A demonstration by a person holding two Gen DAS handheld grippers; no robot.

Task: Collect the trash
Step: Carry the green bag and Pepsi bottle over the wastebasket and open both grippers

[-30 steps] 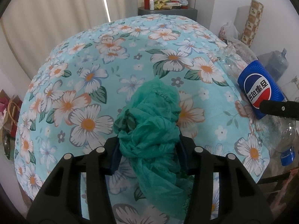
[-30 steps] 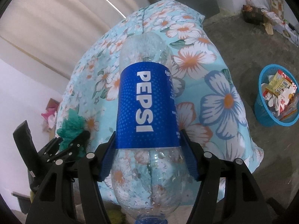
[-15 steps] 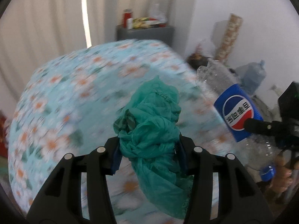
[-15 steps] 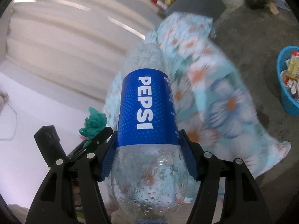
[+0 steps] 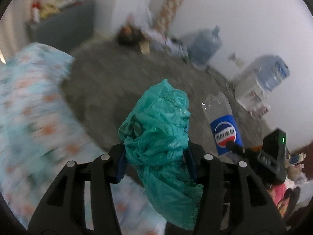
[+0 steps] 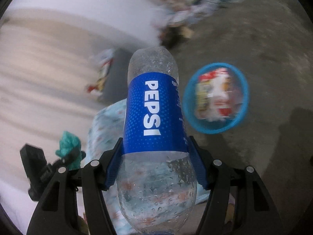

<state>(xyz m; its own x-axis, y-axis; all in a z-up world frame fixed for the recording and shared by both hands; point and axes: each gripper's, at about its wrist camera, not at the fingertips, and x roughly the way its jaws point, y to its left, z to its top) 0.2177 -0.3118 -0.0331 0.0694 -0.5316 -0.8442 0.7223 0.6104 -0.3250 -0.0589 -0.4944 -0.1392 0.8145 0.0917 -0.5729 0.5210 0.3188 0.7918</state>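
Right gripper pinches bottle, left gripper bag; wet bottle could slip before reaching basket.

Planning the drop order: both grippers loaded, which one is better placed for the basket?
Right, probably. The right gripper holds the bottle with the basket in view just beside it; the left gripper, holding the bag, shows no basket.

Crumpled teal plastic bag and empty Pepsi bottle, both held aloft
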